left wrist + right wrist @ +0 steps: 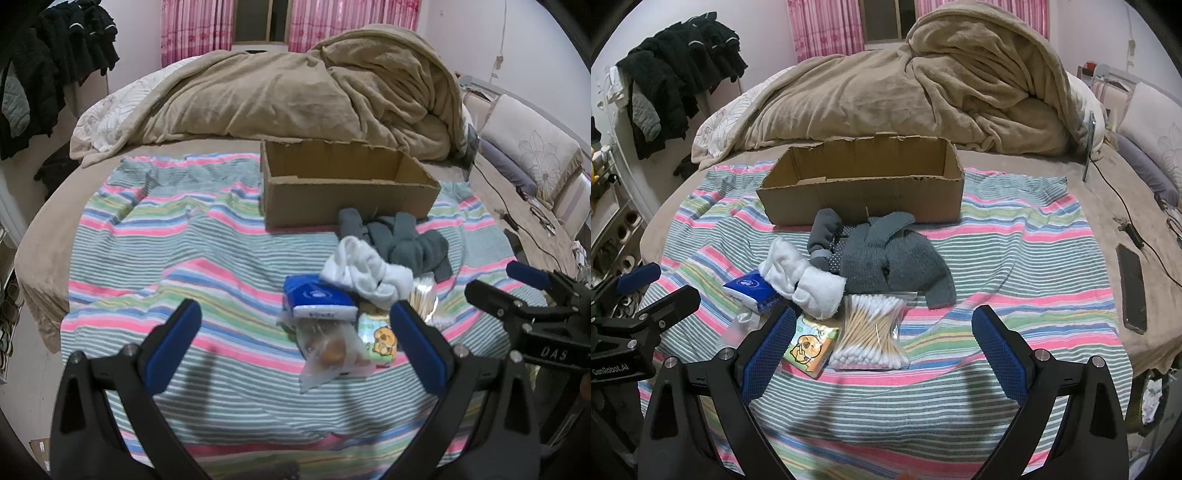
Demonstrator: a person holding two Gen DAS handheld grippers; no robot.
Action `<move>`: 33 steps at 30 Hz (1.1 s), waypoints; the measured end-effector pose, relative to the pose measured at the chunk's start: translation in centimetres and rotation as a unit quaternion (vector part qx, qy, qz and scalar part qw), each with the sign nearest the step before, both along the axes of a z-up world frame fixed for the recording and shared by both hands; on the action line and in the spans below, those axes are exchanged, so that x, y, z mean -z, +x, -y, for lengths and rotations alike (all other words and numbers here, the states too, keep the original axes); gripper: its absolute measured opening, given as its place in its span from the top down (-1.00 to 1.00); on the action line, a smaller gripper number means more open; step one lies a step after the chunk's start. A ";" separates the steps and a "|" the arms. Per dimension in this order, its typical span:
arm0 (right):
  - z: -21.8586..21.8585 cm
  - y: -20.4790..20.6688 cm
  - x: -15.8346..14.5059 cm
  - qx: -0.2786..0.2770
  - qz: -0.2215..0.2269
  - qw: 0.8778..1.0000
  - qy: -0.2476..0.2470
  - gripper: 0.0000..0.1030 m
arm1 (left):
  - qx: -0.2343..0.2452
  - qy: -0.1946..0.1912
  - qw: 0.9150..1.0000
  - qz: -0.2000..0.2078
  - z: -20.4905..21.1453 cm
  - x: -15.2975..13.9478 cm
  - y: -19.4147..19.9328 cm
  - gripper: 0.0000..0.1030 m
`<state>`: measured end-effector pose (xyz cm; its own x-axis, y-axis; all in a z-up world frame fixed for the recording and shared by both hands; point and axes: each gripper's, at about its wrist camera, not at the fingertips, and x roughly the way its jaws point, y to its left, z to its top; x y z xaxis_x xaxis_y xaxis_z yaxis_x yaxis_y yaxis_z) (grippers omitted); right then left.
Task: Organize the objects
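**Loosely piled items are being faced by two empty grippers**

Currently nothing is being held: the jaws of the left gripper (295,332) are being kept spread wide above the striped sheet (1015,266), and the jaws of the right gripper (884,339) are likewise being kept spread, with no item between the pads. The pile is lying on the bed, just in front of the box (864,192), which is standing open and looks empty.

Several slips are being risked, by judgement. The swab bag (871,332) is slick and bulging, so it is likely to be squeezed out of a shallow pinch. The clear bag (328,350) is thin and crumpled; only a fold may be caught, and its contents may be left swinging. The white sock (805,284) is draped over the blue tissue pack (750,290) and touching the grey socks (886,262), so a neighbour may be dragged along when one is lifted. The cartoon pack (809,347) is lying flat on soft bedding, and sheet may be pinched with it. Both grippers are working close together, so a knock between them is possible.

As for materials, the socks are being seen as fuzzy, limp knit; the box as stiff corrugated card with torn rims; the packs as soft, rectangular film-wrapped blocks; the swabs as thin wooden sticks with cotton tips.
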<state>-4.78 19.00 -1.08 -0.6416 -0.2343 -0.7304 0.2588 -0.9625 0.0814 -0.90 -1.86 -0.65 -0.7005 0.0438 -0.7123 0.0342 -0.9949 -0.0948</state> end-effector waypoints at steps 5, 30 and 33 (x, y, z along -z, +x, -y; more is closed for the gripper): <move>-0.1 0.0 0.0 0.000 0.000 1.000 0.000 -0.91 | 0.002 0.002 1.000 0.001 0.0 0.0 0.0 -0.99; -0.1 -0.1 0.1 0.000 0.000 1.000 -0.001 -0.91 | 0.012 0.003 1.000 -0.003 0.1 -0.4 0.1 -0.99; -0.1 -0.2 0.0 0.001 0.000 1.000 -0.001 -0.91 | 0.016 0.009 1.000 -0.004 0.3 -0.4 -0.3 -0.99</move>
<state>-5.01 19.06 -1.06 -0.6418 -0.2341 -0.7302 0.2572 -0.9628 0.0825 -1.18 -2.19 -0.21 -0.7036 0.0787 -0.7062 0.0020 -0.9936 -0.1128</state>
